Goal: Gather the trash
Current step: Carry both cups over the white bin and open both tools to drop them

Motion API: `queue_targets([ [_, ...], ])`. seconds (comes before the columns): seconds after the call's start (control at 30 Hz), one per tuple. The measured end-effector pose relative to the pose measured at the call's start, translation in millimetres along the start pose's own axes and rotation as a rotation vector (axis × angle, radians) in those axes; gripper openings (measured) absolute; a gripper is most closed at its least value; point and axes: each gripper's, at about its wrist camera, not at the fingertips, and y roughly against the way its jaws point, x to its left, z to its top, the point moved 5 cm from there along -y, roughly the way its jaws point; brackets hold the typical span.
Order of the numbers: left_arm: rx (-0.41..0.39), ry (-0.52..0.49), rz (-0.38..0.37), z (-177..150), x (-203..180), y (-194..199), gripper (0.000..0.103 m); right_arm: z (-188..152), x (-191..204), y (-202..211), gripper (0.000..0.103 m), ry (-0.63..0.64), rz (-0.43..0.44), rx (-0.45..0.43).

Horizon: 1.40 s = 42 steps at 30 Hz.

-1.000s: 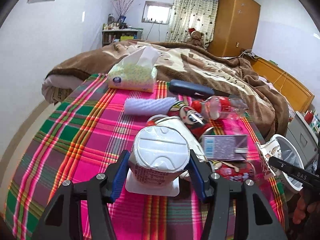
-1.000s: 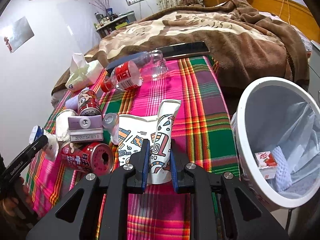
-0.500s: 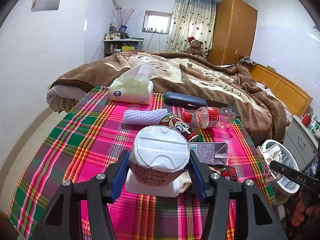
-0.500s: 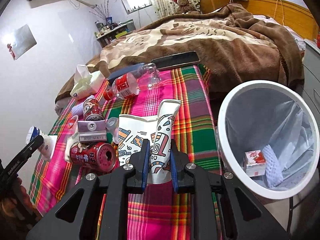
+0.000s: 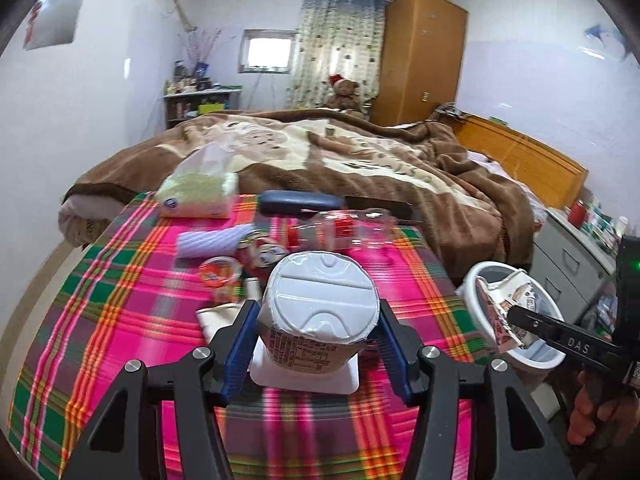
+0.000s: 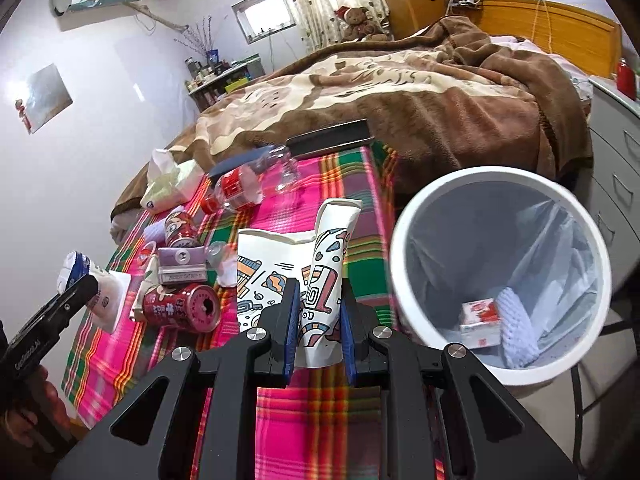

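My left gripper [image 5: 316, 340] is shut on a white foil-lidded yogurt cup [image 5: 318, 312], held above the plaid cloth. The cup also shows in the right wrist view [image 6: 90, 280]. My right gripper [image 6: 320, 316] is shut on a crushed patterned paper cup [image 6: 326, 276], held up just left of the white trash bin [image 6: 404, 280]. The bin holds a small carton [image 6: 480, 316] and white foam netting [image 6: 516, 324]. In the left wrist view the paper cup [image 5: 504, 312] sits over the bin [image 5: 472, 280].
On the plaid cloth [image 6: 280, 412] lie a red can [image 6: 184, 308], a cartoon can [image 6: 180, 228], a purple carton [image 6: 182, 264], a plastic bottle [image 6: 248, 184], a tissue pack [image 6: 172, 184] and a foam sleeve [image 5: 212, 240]. Behind is a bed with a brown blanket [image 5: 360, 160].
Both grippers have lifted and drawn back with their loads. The right gripper has carried the paper cup closer to the bin rim. More of the room shows in the left view.
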Motion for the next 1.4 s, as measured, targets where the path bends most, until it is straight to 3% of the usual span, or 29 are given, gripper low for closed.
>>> queue_targets([
  [0.53, 0.060, -0.160, -0.198, -1.0, -139.2, -37.8, 0.057, 8.0, -76.3, 28.1, 0.019, -0.088, -0.128, -0.055],
  [0.9, 0.107, -0.240, -0.320, -6.5, -220.0, -69.7, 0.057, 5.4, -130.3, 27.1, 0.019, -0.137, -0.229, -0.015],
  [1.23, 0.150, -0.257, -0.358, -14.6, -250.8, -95.6, 0.057, 4.1, -150.1, 12.4, 0.020, -0.117, -0.255, 0.035],
  [1.33, 0.166, -0.261, -0.339, -16.9, -253.9, -103.4, 0.058, 4.6, -152.5, 11.1, 0.020, -0.107, -0.254, 0.038],
  [1.4, 0.160, -0.259, -0.337, -16.7, -253.5, -104.7, 0.066, 4.2, -153.0, 12.0, 0.021, -0.109, -0.250, 0.037],
])
